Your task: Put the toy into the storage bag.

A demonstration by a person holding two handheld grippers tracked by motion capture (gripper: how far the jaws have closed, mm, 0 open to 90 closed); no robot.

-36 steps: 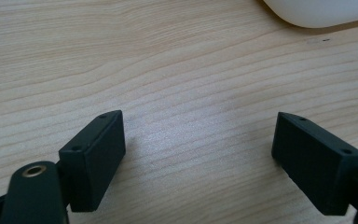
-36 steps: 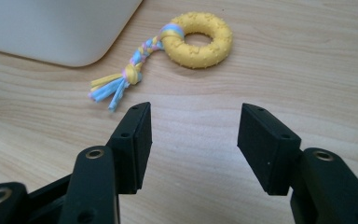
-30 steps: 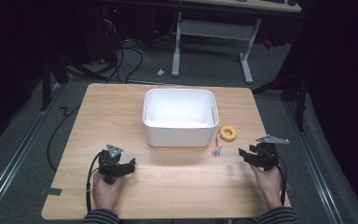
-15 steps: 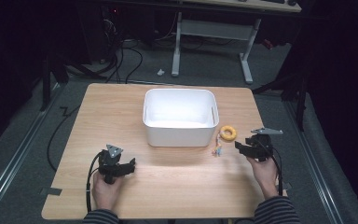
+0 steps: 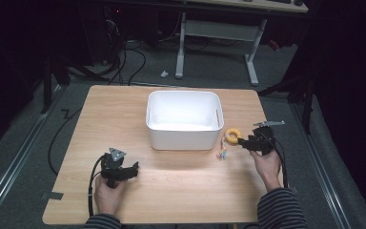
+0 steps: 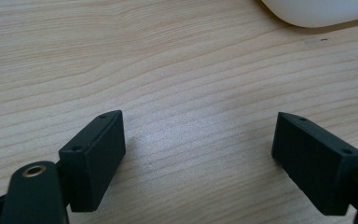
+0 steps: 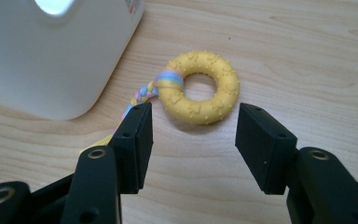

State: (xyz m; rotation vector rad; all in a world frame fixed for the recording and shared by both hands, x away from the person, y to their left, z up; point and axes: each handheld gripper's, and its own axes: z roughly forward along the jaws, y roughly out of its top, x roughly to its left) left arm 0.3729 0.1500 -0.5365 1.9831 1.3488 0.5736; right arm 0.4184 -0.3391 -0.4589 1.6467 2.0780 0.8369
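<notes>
Wooden tabletop (image 5: 171,186): pale grain, carrying everything.
Left tool (image 5: 134,170): near edge, left side, held in a hand; jaws spread wide over bare wood, holding nothing.
Right tool (image 7: 192,128): right side, jaws apart, gripping nothing, just short of the ring.
Yellow ring (image 7: 199,87): flat on the wood just beyond the right tool's jaws, beside the bin's corner.
Braided cord (image 7: 142,94): pastel, tied to the ring, running under the left jaw.
White bin (image 5: 183,118): centre, farther back.
</notes>
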